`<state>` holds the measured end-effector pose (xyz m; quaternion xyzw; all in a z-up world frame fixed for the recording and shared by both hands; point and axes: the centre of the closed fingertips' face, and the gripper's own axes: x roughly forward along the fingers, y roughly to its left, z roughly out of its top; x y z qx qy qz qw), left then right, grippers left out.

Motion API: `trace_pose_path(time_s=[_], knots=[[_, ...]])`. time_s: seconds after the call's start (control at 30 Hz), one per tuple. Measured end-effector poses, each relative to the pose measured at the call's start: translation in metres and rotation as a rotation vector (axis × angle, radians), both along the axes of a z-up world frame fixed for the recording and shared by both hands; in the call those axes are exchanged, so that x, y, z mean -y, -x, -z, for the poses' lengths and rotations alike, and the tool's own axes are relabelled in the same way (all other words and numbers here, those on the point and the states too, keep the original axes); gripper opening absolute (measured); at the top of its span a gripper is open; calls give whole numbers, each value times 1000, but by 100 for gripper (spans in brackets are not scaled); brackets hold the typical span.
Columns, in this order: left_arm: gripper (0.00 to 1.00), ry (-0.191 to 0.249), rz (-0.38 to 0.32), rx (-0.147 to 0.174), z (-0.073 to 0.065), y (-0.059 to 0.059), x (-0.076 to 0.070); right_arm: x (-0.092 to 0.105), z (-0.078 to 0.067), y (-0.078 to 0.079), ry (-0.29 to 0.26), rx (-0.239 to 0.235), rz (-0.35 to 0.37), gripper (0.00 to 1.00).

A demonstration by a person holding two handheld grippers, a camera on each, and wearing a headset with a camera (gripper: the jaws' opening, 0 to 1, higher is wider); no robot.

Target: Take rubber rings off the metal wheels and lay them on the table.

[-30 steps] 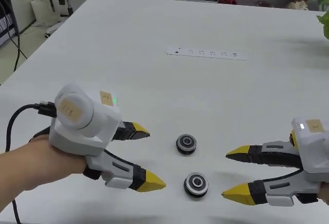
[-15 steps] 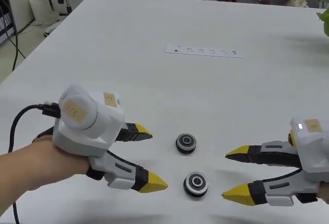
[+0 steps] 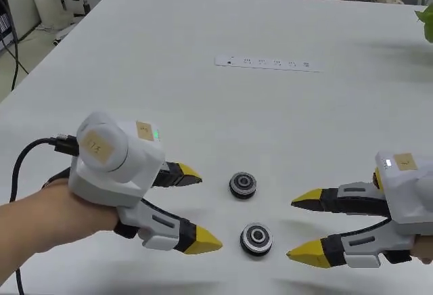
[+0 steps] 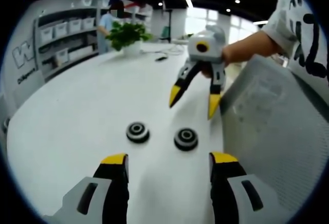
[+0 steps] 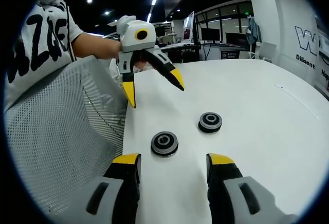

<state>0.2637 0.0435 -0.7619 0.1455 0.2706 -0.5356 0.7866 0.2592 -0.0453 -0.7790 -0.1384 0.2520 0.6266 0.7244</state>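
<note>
Wheels, head view: near wheel (image 3: 256, 239) and far wheel (image 3: 243, 185) lie flat on the table (image 3: 203, 105), apart from each other and between the two grippers; each carries its dark ring (image 3: 233, 185).
Left gripper (image 3: 206, 210), head view: jaws wide and empty, tips just left of the wheels.
Right gripper (image 3: 293, 228), head view: jaws wide and empty, tips just right of the near wheel.
Left gripper view: own jaws spread wide, with far wheel (image 4: 138, 132) and near wheel (image 4: 186, 138) ahead between them; the right gripper (image 4: 193, 109) faces in from beyond.
Right gripper view: own jaws spread wide, near wheel (image 5: 164, 144) closest, far wheel (image 5: 209, 122) further on; the left gripper (image 5: 155, 94) points in, gaping.
Risk, sliding: nothing pins the wheels, so a one-sided push would probably skate a wheel away.
Risk, edge: the near wheel sits near the table's edge on the person's side; a nudge that way could drop it.
Risk, clash: the tips converge on one small spot and may collide.
Risk, grip: a ring looks thin, so jaws may clamp metal instead.
</note>
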Motion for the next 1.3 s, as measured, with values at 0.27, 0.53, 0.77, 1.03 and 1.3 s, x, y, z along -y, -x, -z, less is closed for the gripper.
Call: trace_pose_path(time_s=[0.27, 0.53, 0.77, 1.03, 1.3], knots=[[64, 0, 11, -6, 3, 2, 4, 2, 4, 1, -3, -3, 7, 49], [63, 7, 25, -14, 3, 3, 9, 1, 6, 2, -8, -5, 7, 48], [62, -3, 39, -23, 7, 7, 10, 1, 8, 4, -6, -8, -2, 47], [61, -9, 60, -23, 7, 9, 15, -2, 8, 6, -10, -9, -18, 46], [58, 6, 81, -34, 5, 10, 24, -7, 12, 6, -16, -12, -35, 44]])
